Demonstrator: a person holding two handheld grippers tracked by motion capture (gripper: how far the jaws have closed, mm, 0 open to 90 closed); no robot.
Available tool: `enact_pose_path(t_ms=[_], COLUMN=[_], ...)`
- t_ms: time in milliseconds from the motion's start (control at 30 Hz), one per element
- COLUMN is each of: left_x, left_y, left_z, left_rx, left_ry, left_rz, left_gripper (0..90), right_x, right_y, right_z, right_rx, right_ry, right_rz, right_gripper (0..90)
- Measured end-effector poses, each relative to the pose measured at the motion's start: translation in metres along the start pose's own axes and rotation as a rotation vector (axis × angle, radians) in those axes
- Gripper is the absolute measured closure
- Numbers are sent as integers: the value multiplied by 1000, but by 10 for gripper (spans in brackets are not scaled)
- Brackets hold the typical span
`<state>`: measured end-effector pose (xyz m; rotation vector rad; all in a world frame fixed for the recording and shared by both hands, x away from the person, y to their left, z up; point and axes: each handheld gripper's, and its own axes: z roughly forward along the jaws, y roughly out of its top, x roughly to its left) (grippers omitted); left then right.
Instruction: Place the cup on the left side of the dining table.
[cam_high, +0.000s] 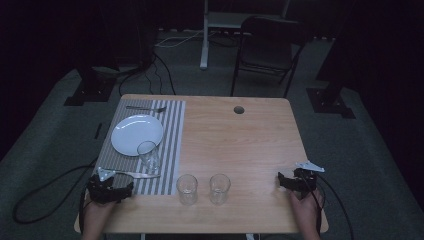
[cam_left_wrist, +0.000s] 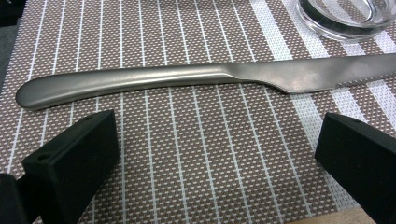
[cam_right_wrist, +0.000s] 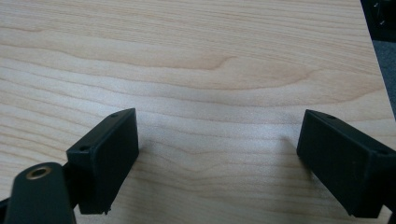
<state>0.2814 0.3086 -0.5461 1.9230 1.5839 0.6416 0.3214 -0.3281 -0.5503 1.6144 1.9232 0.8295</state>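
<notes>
A matte grey metal table knife with a rounded handle lies flat on the brown-and-white striped woven placemat, just ahead of the left hand-held gripper, whose black jaws stand wide apart.

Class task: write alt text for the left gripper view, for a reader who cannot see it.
A matte metal knife lies flat on a striped woven placemat, just beyond the open left gripper. A clear glass stands at top right.
</notes>
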Motion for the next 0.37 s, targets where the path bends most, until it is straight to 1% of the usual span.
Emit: enact_pose_path(t_ms=[67,133,367], left_x=[-2,-3,-3], left_y=[-1,-1,-1], left_z=[-1,-1,-1], left_rx=[0,2,2], left_ry=[16,23,25], left_rz=[-18,-25,-27], left_gripper=[2,2,3], right_x=[0,0,0], right_y=[0,0,0], right_z=[0,0,0], right_rx=[0,0,0], right_ry=[0,0,0], right_rz=[-1,-1,0], right_gripper=[124,124,124])
